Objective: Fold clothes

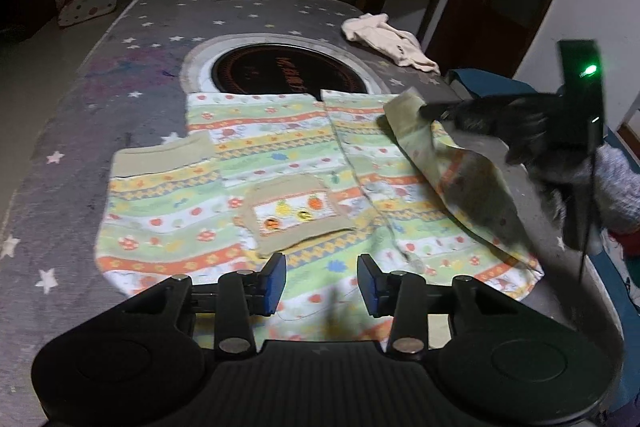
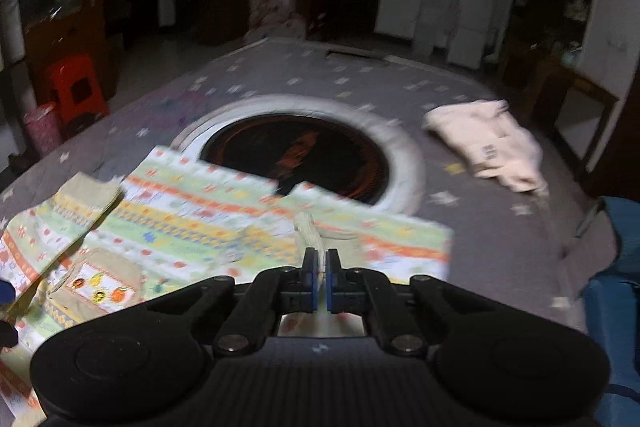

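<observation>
Striped patterned garment lies spread flat, right sleeve lifted.

A counter covered in grey cloth with white stars has a round dark hotplate at its centre. A striped, patterned garment lies spread flat nearest the viewer. A crumpled cream garment lies near the far right edge.

Lighting: dim indoor room, background near black; light falls from above onto the tabletop, brightest on the patterned garment. Green indicator lamp glows with slight flare. Left wrist view: mostly sharp, the right tongs smeared by motion. Right wrist view: motion blur throughout (stars streaked, cream cloth soft). Fisheye bending and dark vignette at corners.
</observation>
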Motion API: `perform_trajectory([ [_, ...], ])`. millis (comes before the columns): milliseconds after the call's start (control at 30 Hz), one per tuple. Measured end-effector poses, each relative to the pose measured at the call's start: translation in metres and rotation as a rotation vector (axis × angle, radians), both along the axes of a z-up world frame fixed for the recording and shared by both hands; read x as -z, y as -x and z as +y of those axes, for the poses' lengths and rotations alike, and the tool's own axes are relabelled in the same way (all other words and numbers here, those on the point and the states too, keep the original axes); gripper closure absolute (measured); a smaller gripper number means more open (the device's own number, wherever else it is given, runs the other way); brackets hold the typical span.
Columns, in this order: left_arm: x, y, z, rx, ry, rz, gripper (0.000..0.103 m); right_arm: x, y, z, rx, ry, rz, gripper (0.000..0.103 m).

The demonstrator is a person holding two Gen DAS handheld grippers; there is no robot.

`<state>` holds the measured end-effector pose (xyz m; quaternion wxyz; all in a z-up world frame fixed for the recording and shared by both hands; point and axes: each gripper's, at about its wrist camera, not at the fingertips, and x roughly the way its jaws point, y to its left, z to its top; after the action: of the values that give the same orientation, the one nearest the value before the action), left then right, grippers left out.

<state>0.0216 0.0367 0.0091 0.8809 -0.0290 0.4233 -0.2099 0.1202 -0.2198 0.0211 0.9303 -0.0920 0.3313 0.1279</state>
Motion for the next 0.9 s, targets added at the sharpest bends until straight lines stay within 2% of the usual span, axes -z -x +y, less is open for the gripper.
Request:
perform_trajectory([
  [200, 0.000, 0.005, -0.023, 0.051, 0.001, -0.010, 0.056, -0.029, 0.020, -0.063, 0.125, 0.016, -0.070, 0.100],
  [367, 0.002, 0.009, -0.039, 0.088, 0.001, -0.012, 0.055, -0.036, 0.038, -0.109, 0.235, 0.044, -0.085, 0.100],
  [500, 0.003, 0.012, -0.049, 0.116, -0.005, -0.012, 0.055, -0.029, 0.054, -0.138, 0.306, 0.096, -0.074, 0.100],
  [633, 0.005, 0.017, -0.057, 0.144, -0.010, -0.011, 0.054, -0.016, 0.068, -0.159, 0.363, 0.103, -0.021, 0.100],
  [733, 0.007, 0.021, -0.062, 0.162, -0.014, -0.009, 0.053, -0.005, 0.083, -0.169, 0.395, 0.113, 0.021, 0.095],
  [900, 0.012, 0.025, -0.066, 0.175, -0.026, 0.007, 0.052, 0.000, 0.099, -0.175, 0.435, 0.160, 0.010, 0.090],
])
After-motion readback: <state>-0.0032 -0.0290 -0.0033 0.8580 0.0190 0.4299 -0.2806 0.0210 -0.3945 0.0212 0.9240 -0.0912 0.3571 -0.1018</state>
